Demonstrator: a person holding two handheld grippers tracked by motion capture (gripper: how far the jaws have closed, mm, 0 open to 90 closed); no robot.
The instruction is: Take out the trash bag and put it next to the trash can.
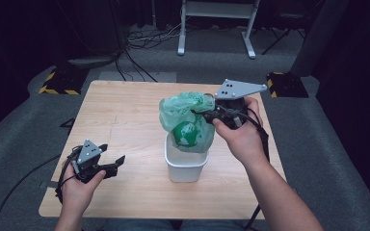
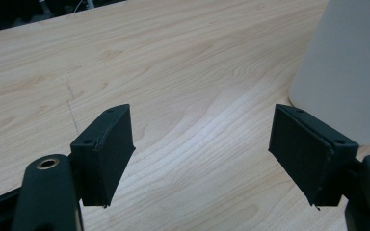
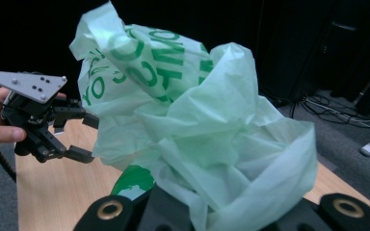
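Grey carpet and dark drapes surround the wooden bench, where a white bin stands near the middle. Above it, the right gripper is clamped on the top of a green bag, whose lower end hangs into the bin; in the right gripper view the crumpled bag bunches between its fingers. The left gripper rests low at the near left of the bench, fingers wide apart and empty, with the bin just beside them.
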